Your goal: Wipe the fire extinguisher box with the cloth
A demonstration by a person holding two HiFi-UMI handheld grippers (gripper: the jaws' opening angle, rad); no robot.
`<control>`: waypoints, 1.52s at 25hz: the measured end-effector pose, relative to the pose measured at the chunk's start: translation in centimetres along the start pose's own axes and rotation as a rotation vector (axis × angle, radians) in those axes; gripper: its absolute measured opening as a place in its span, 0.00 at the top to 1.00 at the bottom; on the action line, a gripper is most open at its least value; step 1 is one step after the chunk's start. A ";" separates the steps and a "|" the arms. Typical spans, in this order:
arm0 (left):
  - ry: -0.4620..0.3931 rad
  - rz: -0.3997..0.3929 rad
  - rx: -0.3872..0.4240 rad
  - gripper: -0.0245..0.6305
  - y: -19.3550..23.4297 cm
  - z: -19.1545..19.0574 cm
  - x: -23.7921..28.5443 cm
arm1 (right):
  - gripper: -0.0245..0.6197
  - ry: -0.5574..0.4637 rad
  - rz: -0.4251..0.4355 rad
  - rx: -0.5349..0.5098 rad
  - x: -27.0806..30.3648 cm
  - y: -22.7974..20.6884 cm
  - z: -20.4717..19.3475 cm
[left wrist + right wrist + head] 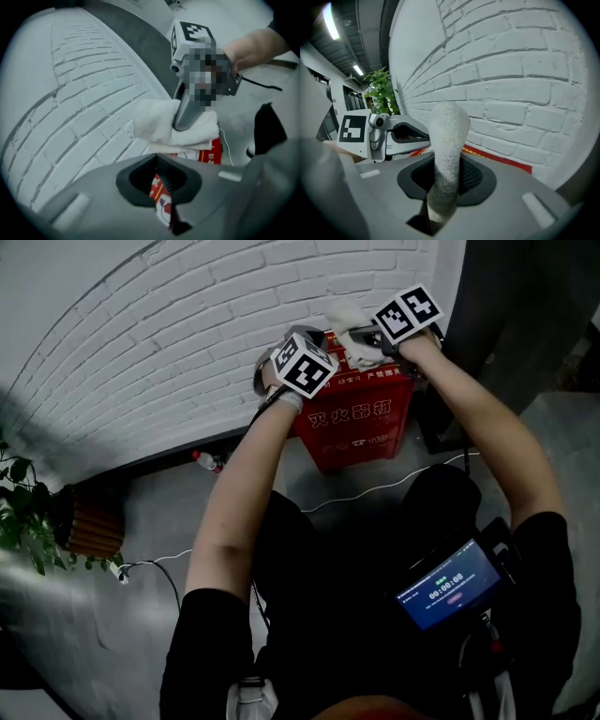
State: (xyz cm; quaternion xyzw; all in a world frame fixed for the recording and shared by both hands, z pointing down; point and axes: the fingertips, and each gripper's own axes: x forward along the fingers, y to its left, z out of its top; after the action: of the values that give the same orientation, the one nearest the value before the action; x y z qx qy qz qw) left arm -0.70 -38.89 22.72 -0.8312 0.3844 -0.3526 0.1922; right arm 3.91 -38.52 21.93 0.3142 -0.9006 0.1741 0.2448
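We've got the right tongs (446,168) clamped on the cloth (449,126), ready to wipe the fire extinguisher box (361,418) right under them, while the left tongs (158,161) look pinched on its top edge, probably steadying it.

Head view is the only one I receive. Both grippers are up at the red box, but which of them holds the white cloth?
Observer: The right gripper. In its own view the cloth is clamped between its jaws.
Operator: Does the cloth touch the box?
Observer: It seems so. The left gripper view shows it folded and resting on the top of the fire extinguisher box.
Operator: And the left gripper?
Observer: The left gripper has only a narrow slit between its jaws. The box's red print shows in the slit, but I cannot tell whether the jaws pinch anything.
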 end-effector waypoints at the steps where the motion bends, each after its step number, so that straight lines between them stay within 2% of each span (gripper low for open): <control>1: 0.009 0.016 -0.003 0.96 0.7 -0.8 -0.9 | 0.81 0.000 0.028 -0.004 0.9 1.5 0.4; 10: 0.095 0.118 -0.068 0.96 4.8 -9.4 -7.3 | 0.81 0.018 0.203 0.007 8.9 10.8 0.9; 15: 0.101 0.118 -0.099 0.96 4.4 -11.7 -8.8 | 0.81 0.049 0.218 0.001 11.6 13.6 0.3; 21: 0.122 0.086 -0.105 0.96 1.9 -13.4 -7.4 | 0.81 0.123 0.143 -0.032 13.7 12.4 -2.7; 26: 0.143 0.034 -0.053 0.96 -0.6 -12.9 -5.6 | 0.81 0.172 0.080 -0.098 13.8 11.0 -3.9; 30: 0.140 0.027 -0.031 0.96 -1.3 -12.0 -4.5 | 0.81 0.185 0.054 -0.126 13.0 10.1 -4.3; 38: 0.114 -0.030 0.013 0.96 -4.1 -7.6 -1.5 | 0.81 0.170 0.013 -0.078 8.7 6.0 -5.9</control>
State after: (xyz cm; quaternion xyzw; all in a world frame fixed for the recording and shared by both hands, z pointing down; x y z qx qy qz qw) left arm -4.89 -35.50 29.61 -0.8141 0.3801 -0.4048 0.1698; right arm -4.01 -35.47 30.61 0.2828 -0.8846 0.1663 0.3314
